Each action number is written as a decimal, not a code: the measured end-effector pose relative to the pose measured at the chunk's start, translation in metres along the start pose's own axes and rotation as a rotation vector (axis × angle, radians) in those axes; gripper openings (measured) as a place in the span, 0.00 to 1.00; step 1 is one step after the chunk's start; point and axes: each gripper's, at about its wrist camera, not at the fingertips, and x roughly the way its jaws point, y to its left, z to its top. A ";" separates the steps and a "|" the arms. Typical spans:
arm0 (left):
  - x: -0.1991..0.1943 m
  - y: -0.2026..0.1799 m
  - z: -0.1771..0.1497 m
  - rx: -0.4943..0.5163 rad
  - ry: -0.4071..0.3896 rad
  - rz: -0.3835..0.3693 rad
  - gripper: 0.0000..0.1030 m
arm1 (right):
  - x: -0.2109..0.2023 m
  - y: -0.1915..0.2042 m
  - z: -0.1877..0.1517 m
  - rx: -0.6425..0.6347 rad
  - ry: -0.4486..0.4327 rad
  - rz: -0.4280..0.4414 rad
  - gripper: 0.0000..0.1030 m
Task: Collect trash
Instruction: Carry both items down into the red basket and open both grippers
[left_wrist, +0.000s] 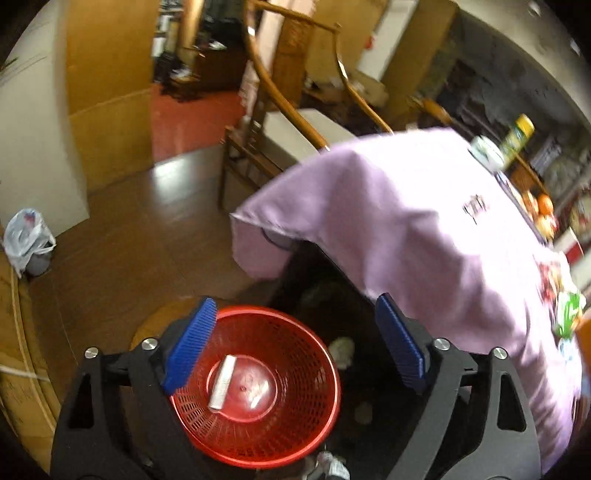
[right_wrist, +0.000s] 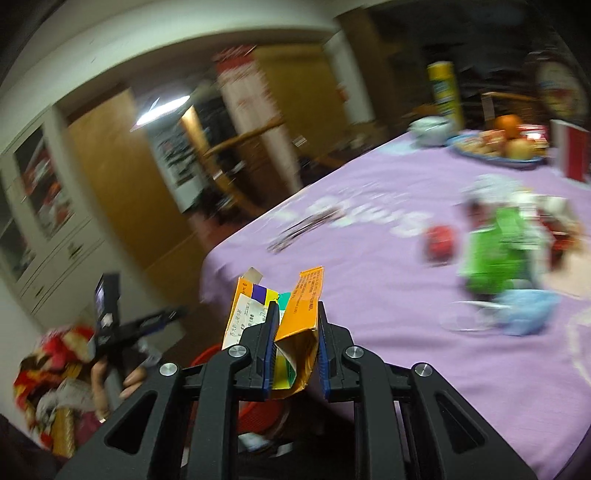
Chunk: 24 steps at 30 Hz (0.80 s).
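A red mesh waste basket (left_wrist: 258, 384) stands on the floor below my left gripper (left_wrist: 295, 343), which is open and empty above it. A white strip (left_wrist: 222, 382) lies in the basket's bottom. My right gripper (right_wrist: 295, 343) is shut on a crushed orange carton (right_wrist: 299, 325), held above the edge of the purple-clothed table (right_wrist: 406, 295). Part of the red basket (right_wrist: 258, 413) shows under it. More trash lies on the table: a green wrapper (right_wrist: 495, 251), a red piece (right_wrist: 439, 240), a light blue plastic piece (right_wrist: 524, 310).
A wooden chair (left_wrist: 266, 147) stands beyond the table's corner (left_wrist: 369, 221). A white plastic bag (left_wrist: 27, 240) sits on the floor at left. A fruit plate (right_wrist: 495, 147), a yellow can (right_wrist: 445, 92) and a white bowl (right_wrist: 430, 131) stand at the table's far end.
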 end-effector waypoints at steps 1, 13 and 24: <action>-0.001 0.004 0.002 -0.011 -0.016 0.014 0.84 | 0.013 0.013 0.000 -0.023 0.037 0.037 0.18; 0.004 0.053 0.021 -0.030 -0.103 0.217 0.90 | 0.161 0.131 -0.014 -0.248 0.363 0.232 0.42; 0.015 0.049 0.016 -0.037 -0.034 0.152 0.91 | 0.146 0.103 -0.008 -0.230 0.277 0.105 0.44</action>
